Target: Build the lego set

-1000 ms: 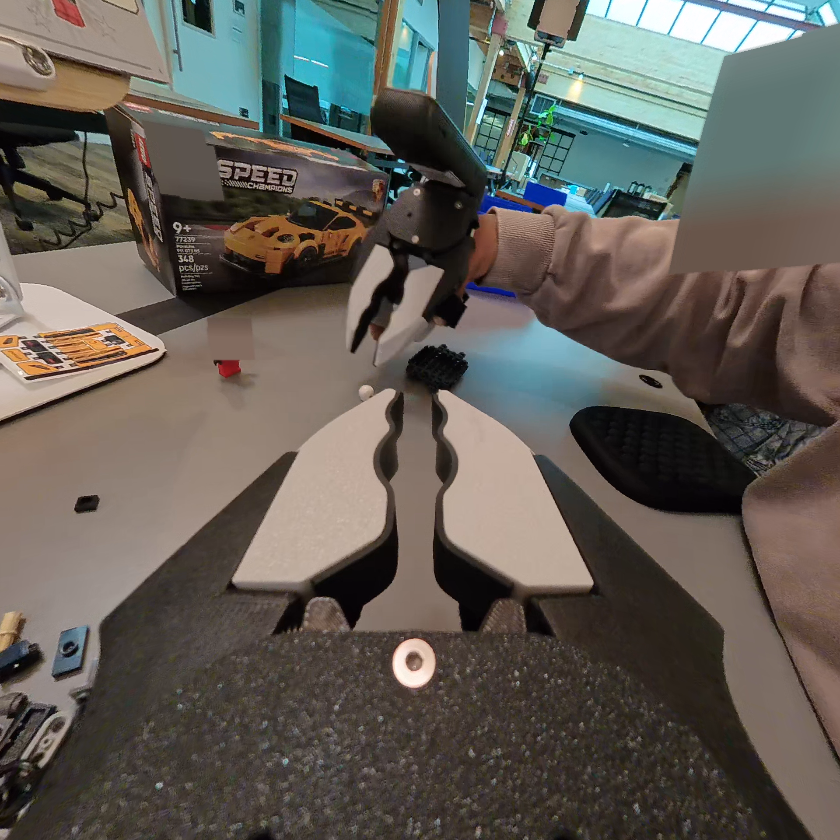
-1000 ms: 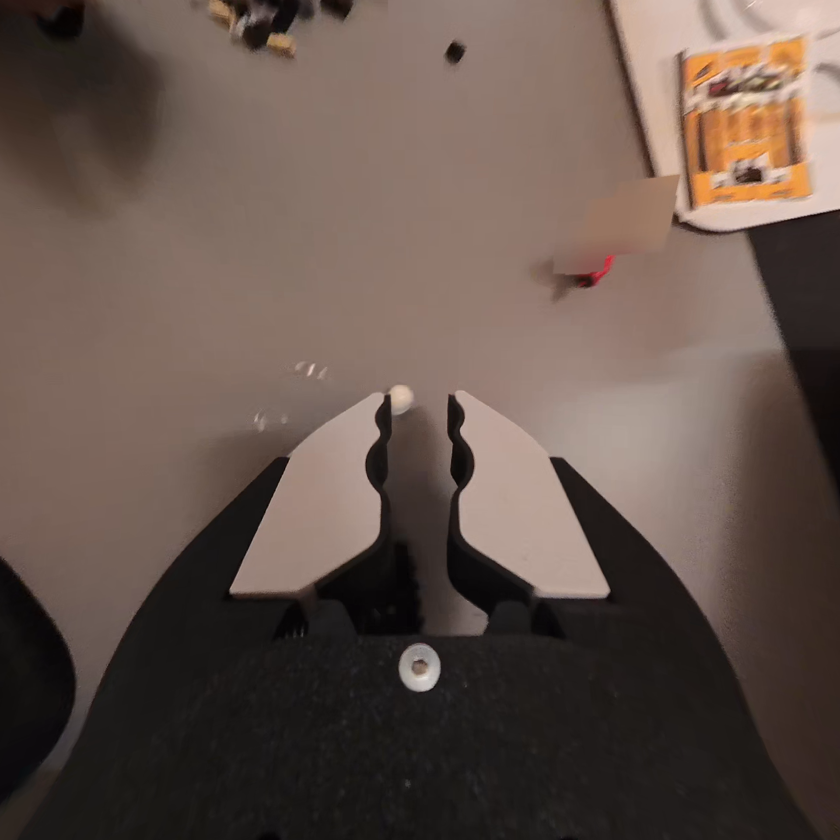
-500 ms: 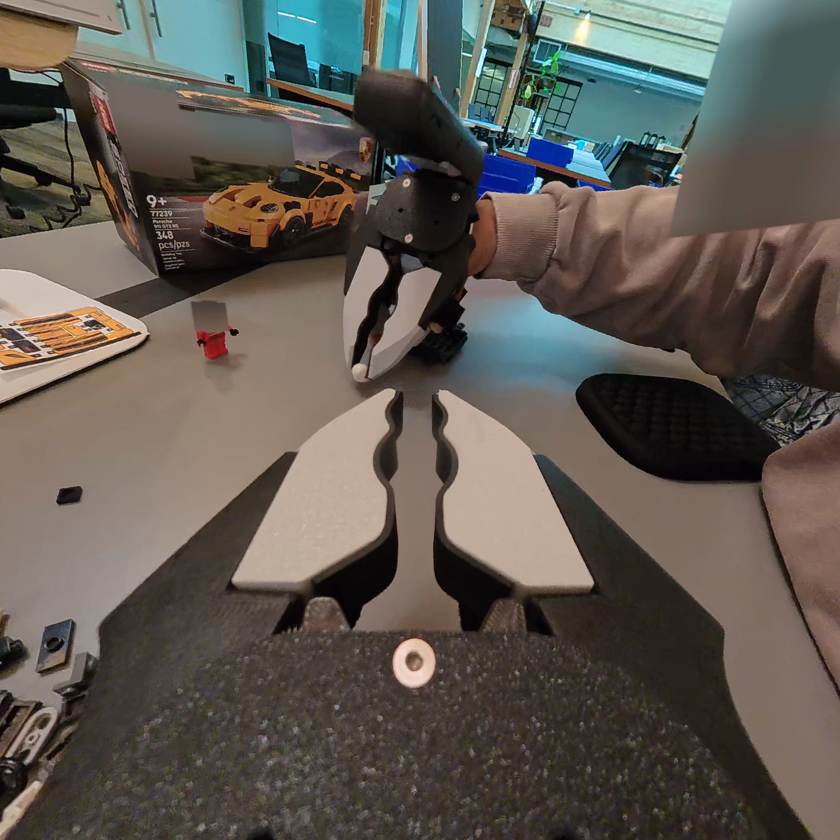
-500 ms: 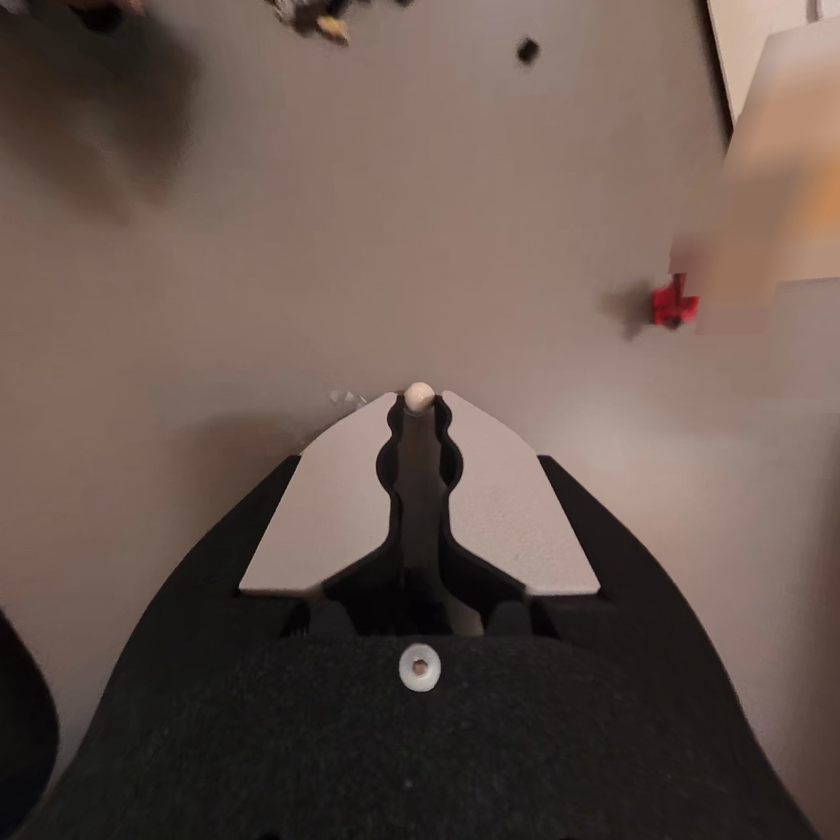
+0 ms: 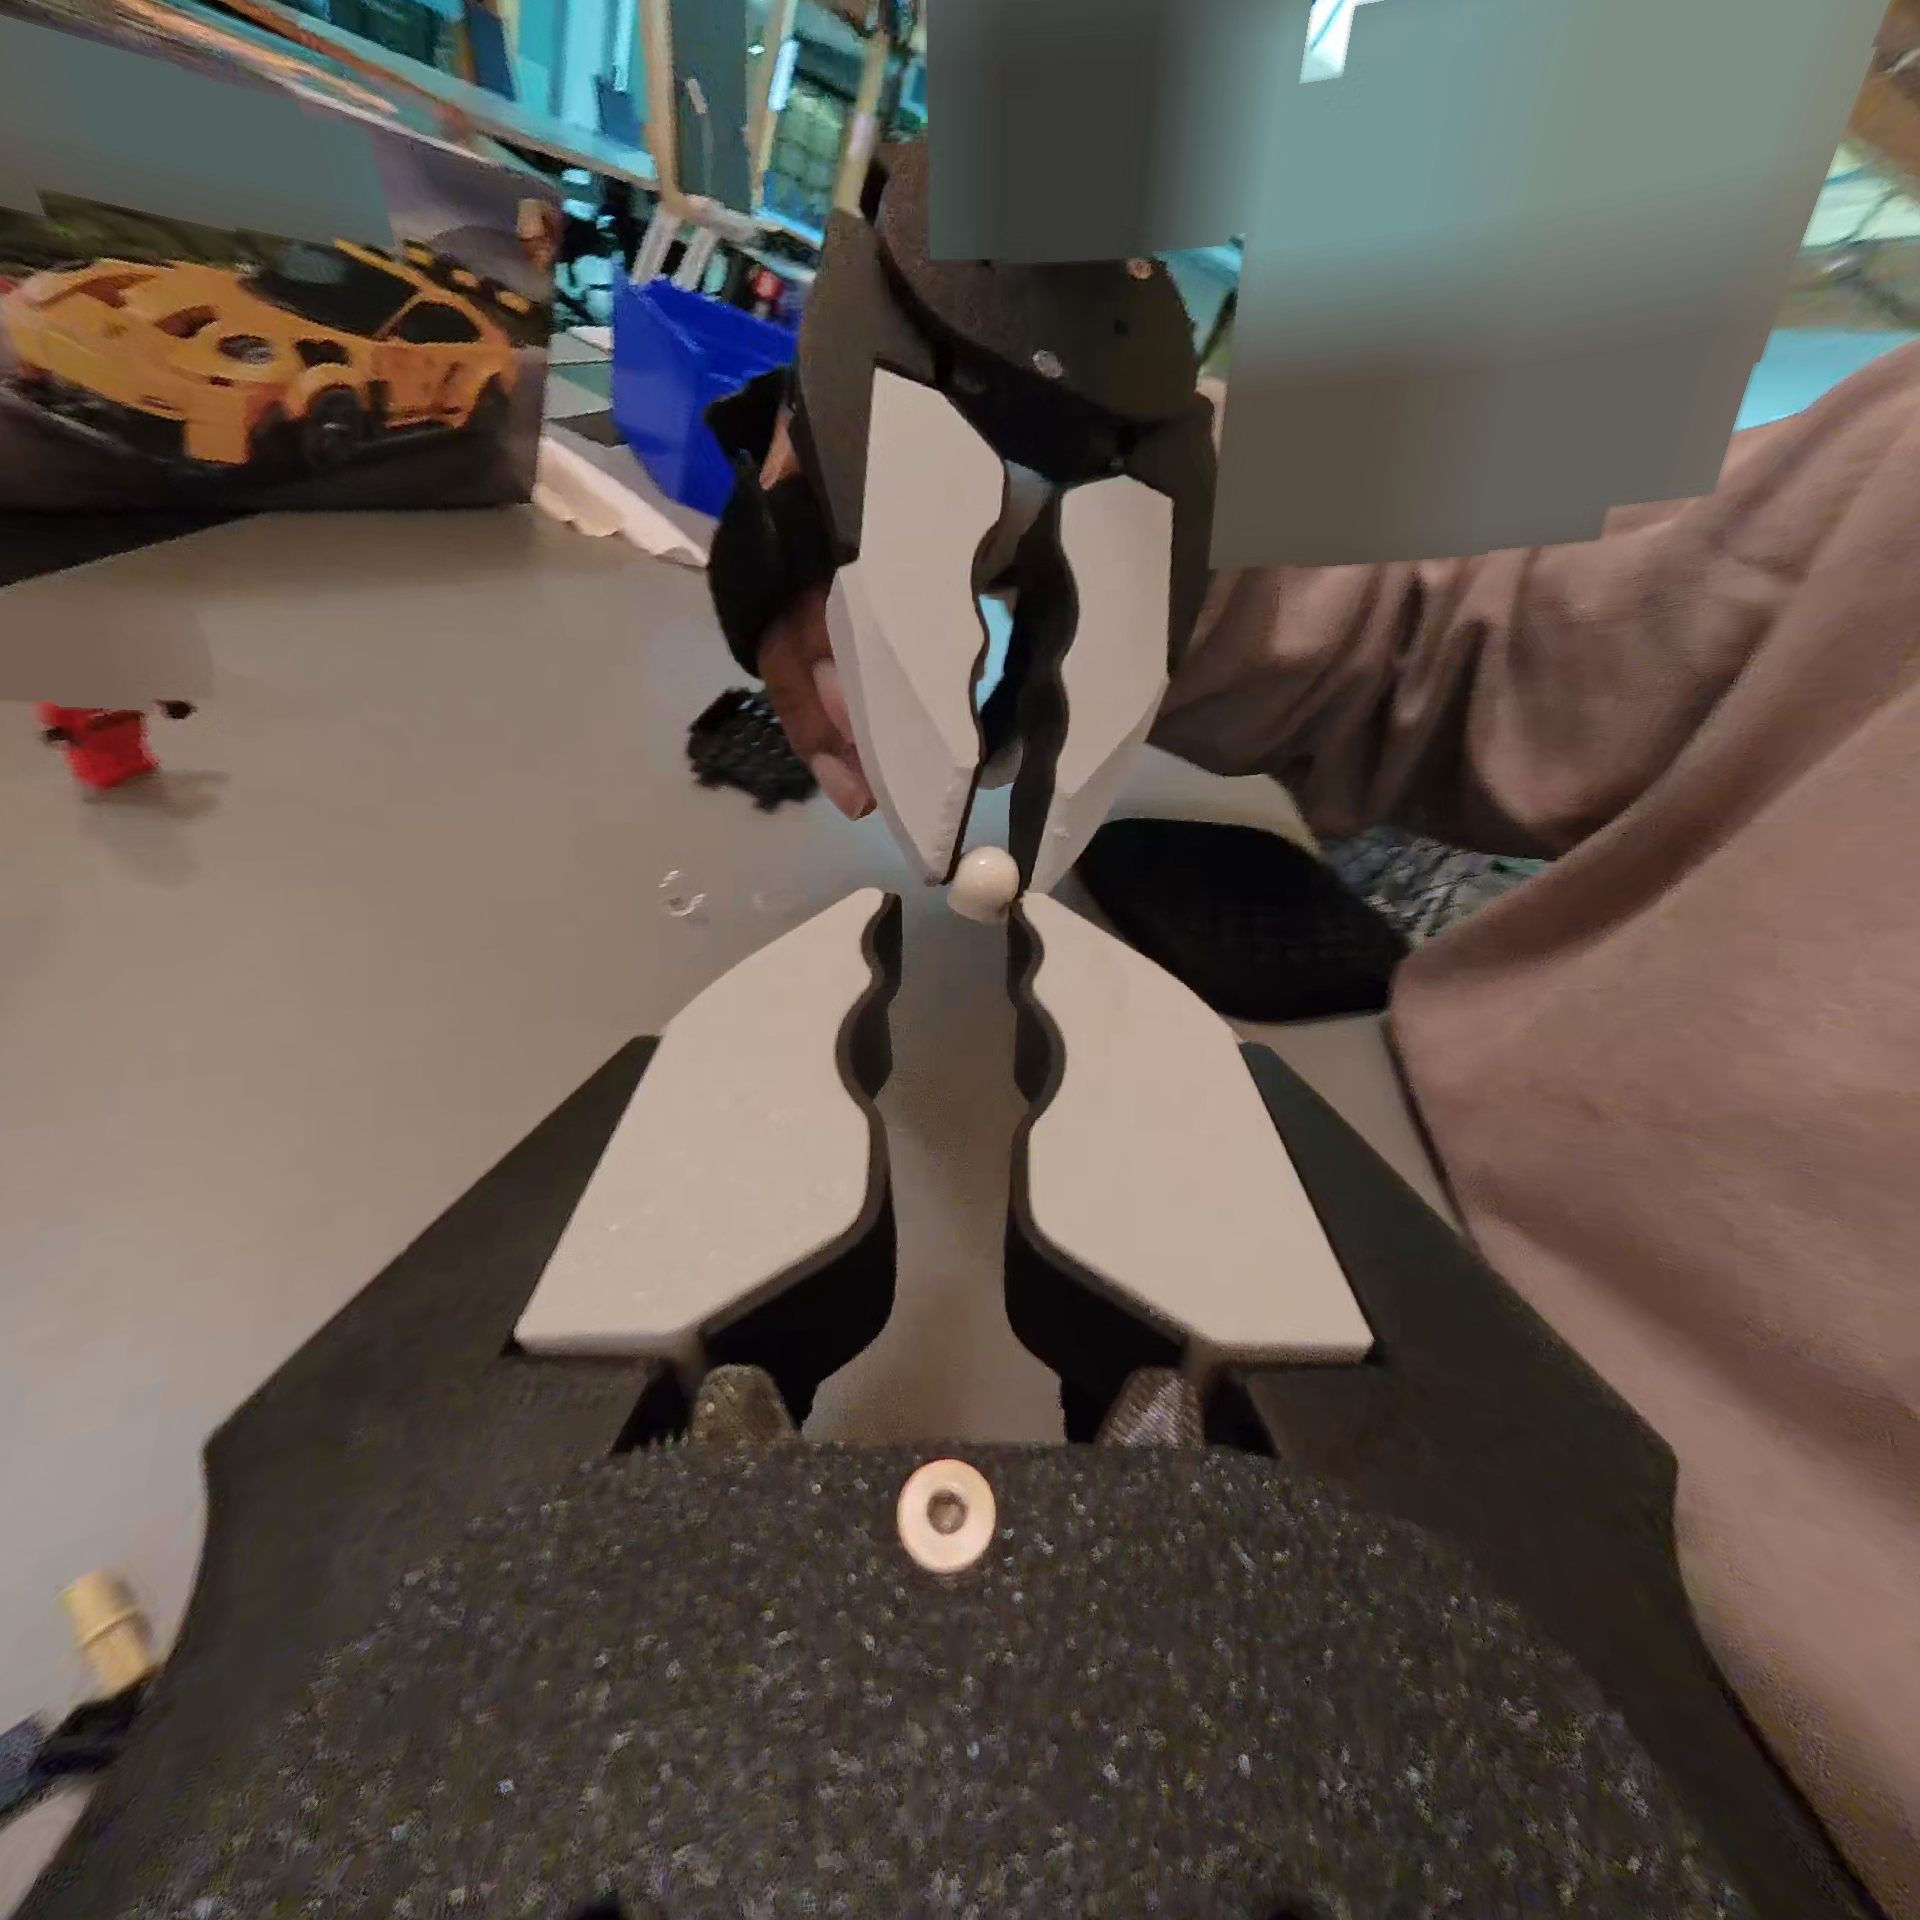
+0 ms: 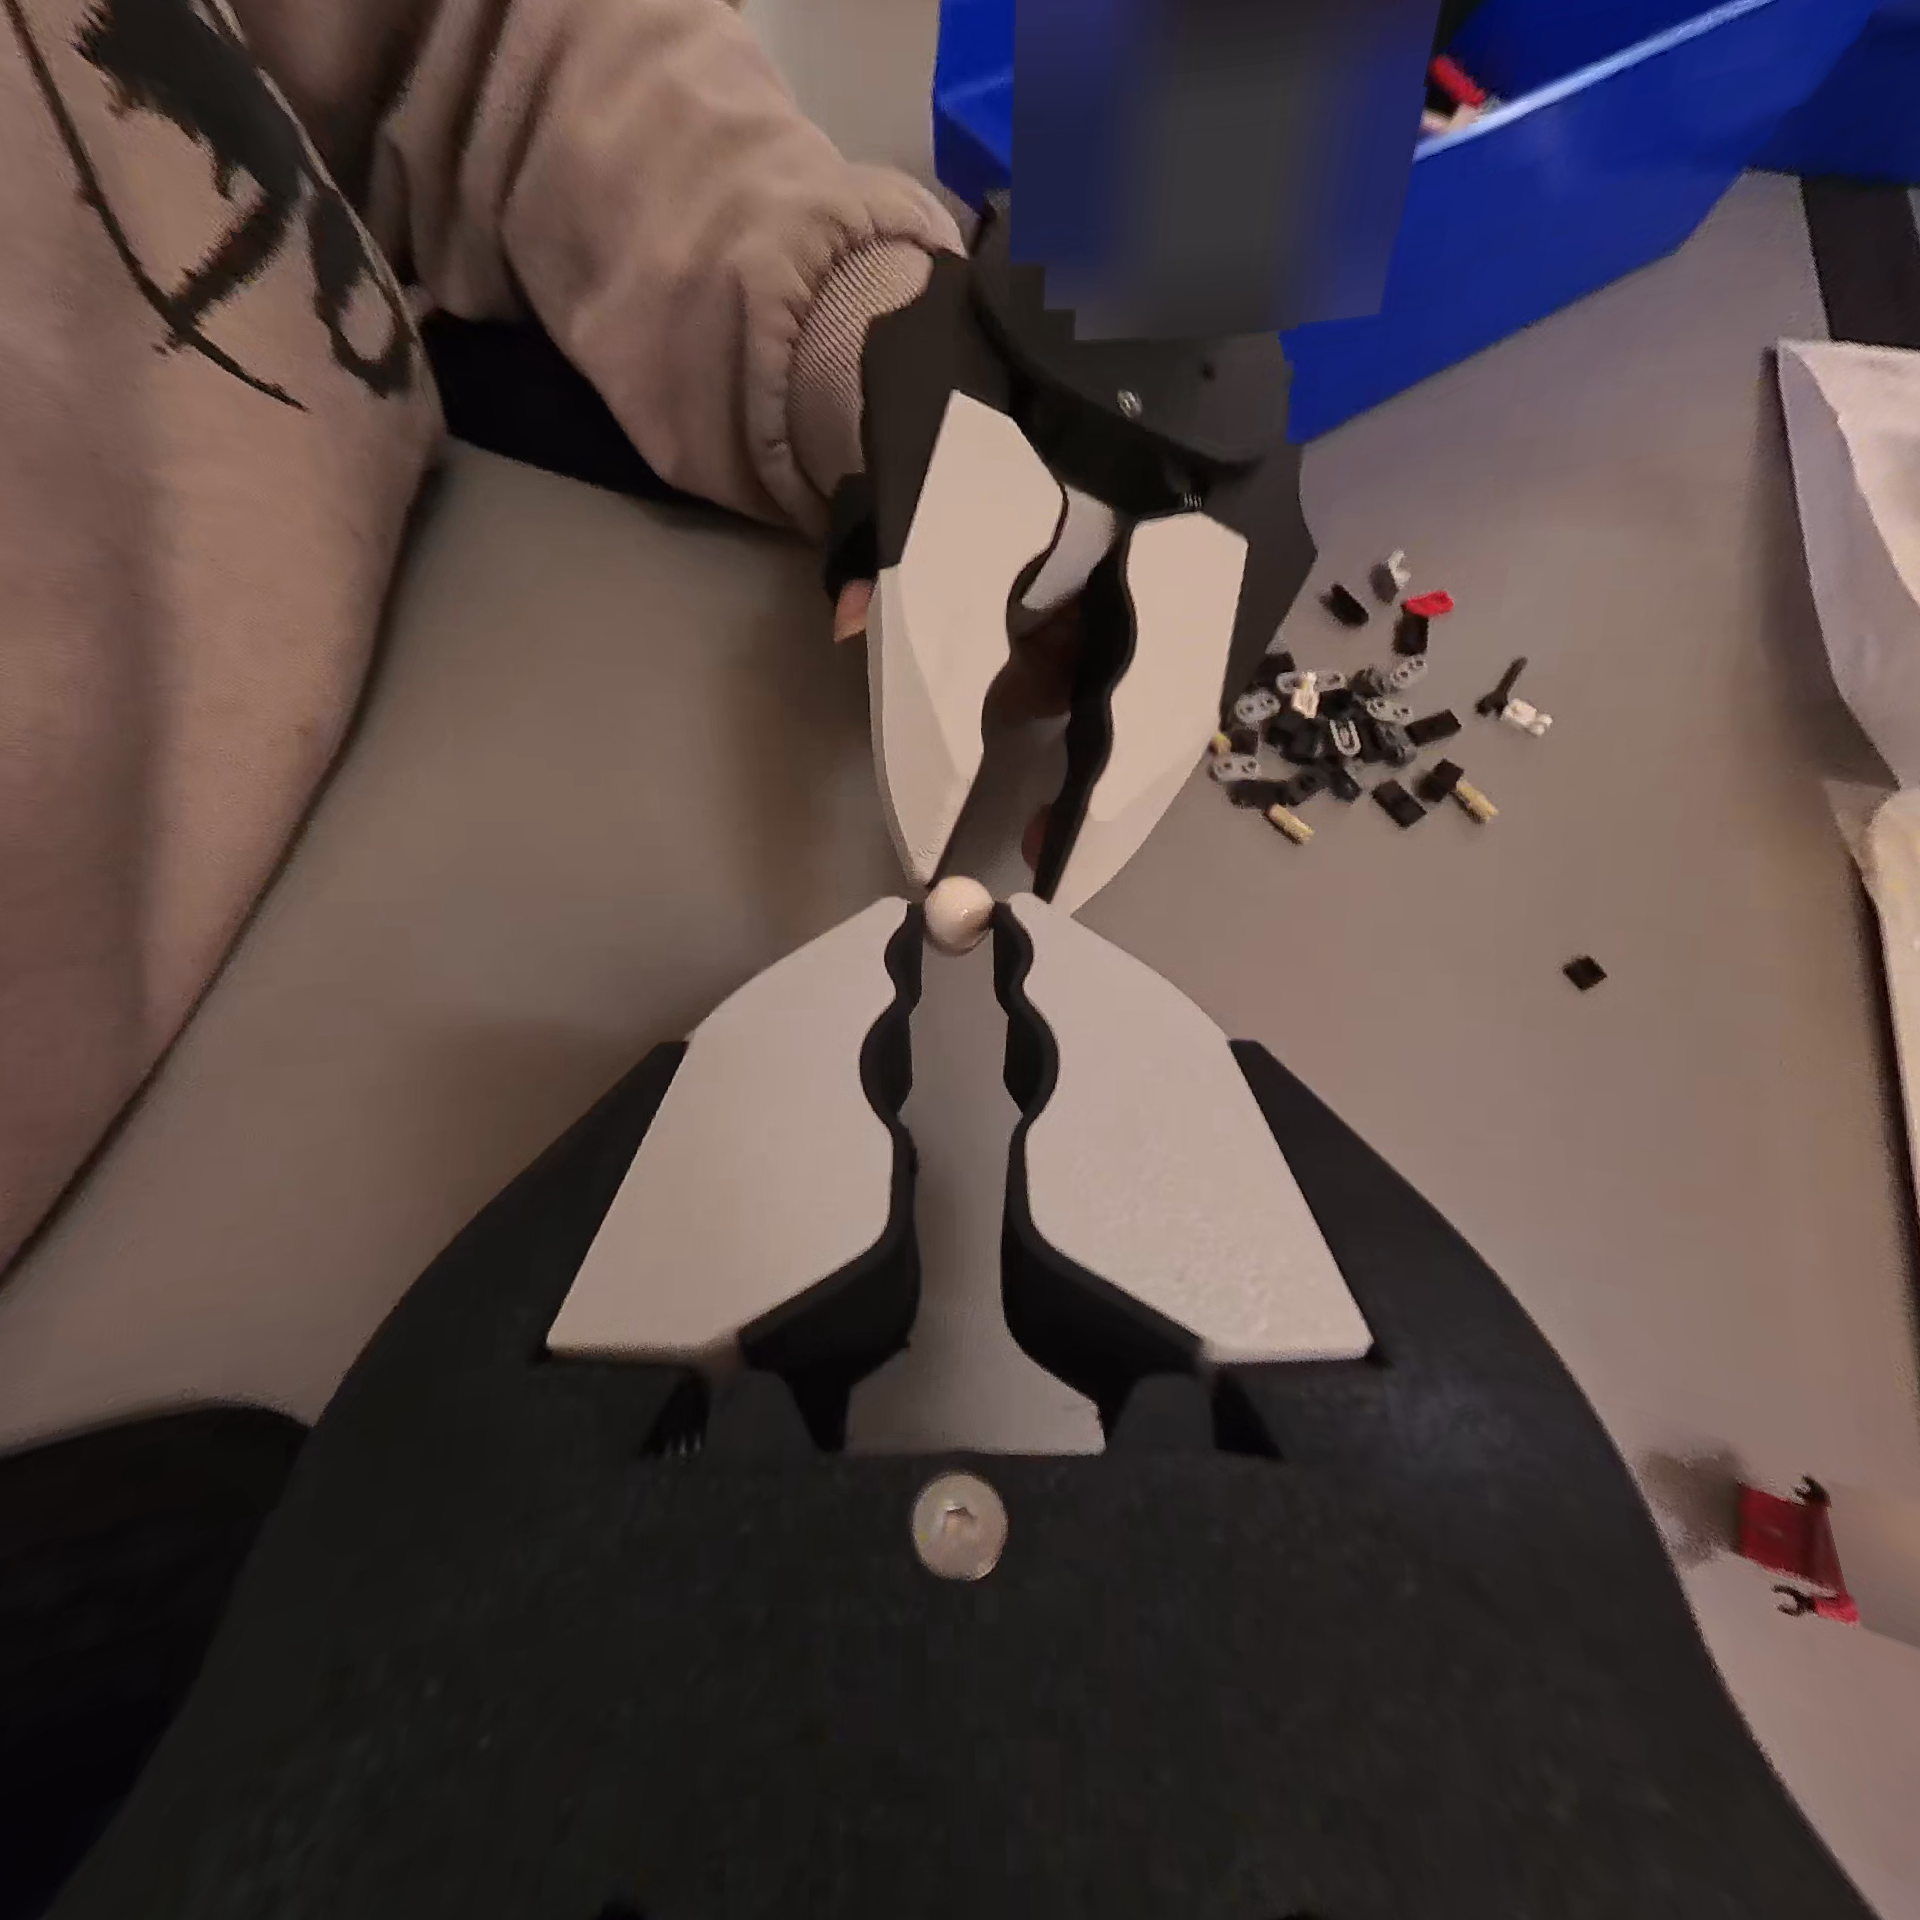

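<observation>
The small round white bead (image 6: 956, 912), pinched at the right gripper (image 6: 956, 920) tips, is now lifted off the grey tabletop (image 5: 364, 935) & met tip-to-tip by the left gripper (image 5: 951, 909), its jaws apart, empty.

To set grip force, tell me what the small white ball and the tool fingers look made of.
White ball, pinched in the right tool: likely hard plastic, smooth and slightly glossy, with a soft highlight. Its fingers: pale grey, matte, finely grained faces, probably printed plastic; the black wavy inner edges could be rubber or plastic.
</observation>
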Motion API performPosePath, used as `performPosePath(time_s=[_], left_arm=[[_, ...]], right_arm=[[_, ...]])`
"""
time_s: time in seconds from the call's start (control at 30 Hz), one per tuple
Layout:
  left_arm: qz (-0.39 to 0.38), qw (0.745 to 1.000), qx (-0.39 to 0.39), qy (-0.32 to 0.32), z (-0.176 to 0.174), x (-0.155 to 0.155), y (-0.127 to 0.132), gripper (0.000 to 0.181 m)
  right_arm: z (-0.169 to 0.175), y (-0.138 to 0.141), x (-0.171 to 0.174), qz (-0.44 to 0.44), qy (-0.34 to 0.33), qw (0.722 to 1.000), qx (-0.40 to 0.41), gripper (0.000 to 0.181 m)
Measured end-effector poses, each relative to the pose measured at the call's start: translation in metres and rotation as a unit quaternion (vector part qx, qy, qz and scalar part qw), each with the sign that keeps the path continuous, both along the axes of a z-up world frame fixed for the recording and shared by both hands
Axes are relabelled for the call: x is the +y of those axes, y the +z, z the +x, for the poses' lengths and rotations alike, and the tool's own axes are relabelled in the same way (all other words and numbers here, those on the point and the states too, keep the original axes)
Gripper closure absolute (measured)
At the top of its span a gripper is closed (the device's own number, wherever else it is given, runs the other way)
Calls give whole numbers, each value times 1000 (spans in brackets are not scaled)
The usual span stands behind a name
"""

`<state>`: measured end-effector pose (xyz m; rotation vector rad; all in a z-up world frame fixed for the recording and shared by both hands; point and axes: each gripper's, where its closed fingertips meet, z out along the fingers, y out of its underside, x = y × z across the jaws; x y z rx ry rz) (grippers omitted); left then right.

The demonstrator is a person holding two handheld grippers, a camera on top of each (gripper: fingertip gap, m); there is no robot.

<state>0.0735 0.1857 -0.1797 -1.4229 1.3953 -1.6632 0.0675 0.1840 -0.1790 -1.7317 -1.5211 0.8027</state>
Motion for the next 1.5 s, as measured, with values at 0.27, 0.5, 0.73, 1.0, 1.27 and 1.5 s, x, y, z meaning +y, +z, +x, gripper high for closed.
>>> performPosePath(time_s=[0.27,0.5,0.73,1.0,1.27,1.5], left_arm=[[-49,995,-40,-78,-8,-25,17,169],[-104,989,-73,-81,-9,-22,33,170],[-167,979,-95,-62,-12,-5,43,170],[-273,949,-110,-113,-14,-13,55,170],[-302,938,-96,-142,-13,-26,54,170],[-299,931,-109,-181,-20,-35,61,170]], right_arm=[[-12,18,-16,13,38,999,19,169],[-11,34,-12,13,20,998,54,165],[24,38,2,51,-74,994,67,160],[5,44,-13,258,-143,955,25,157],[-16,54,-13,346,-113,931,-17,165],[-23,58,-24,294,-77,953,1,167]])
